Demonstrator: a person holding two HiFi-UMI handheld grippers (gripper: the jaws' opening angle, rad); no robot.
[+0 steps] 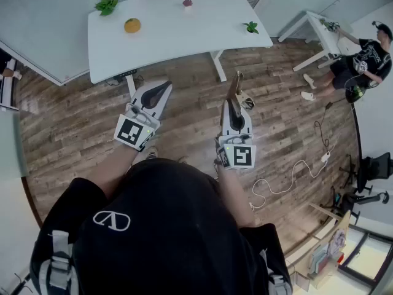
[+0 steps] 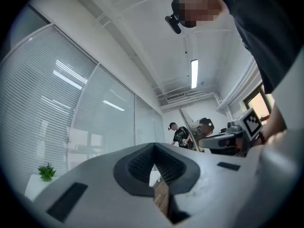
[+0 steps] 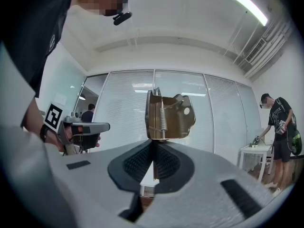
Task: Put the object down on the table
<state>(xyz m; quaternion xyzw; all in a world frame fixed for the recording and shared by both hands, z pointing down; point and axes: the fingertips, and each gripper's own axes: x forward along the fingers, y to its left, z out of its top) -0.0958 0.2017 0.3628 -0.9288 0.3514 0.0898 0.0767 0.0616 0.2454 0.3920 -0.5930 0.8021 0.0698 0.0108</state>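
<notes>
I can read no words or numbers anywhere. My shirt [image 1: 111,220] carries only a white oval emblem. The left marker cube [image 1: 132,131] and right marker cube [image 1: 239,157] show plain square patterns.

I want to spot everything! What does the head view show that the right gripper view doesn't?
Only the head view: the big white table with an orange fruit, and the white cable. Only the right gripper view: the ceiling light and the spring on the metal clip. Both: the right hand-held gripper shut on that clip, the left hand-held gripper, and a person in black.
</notes>
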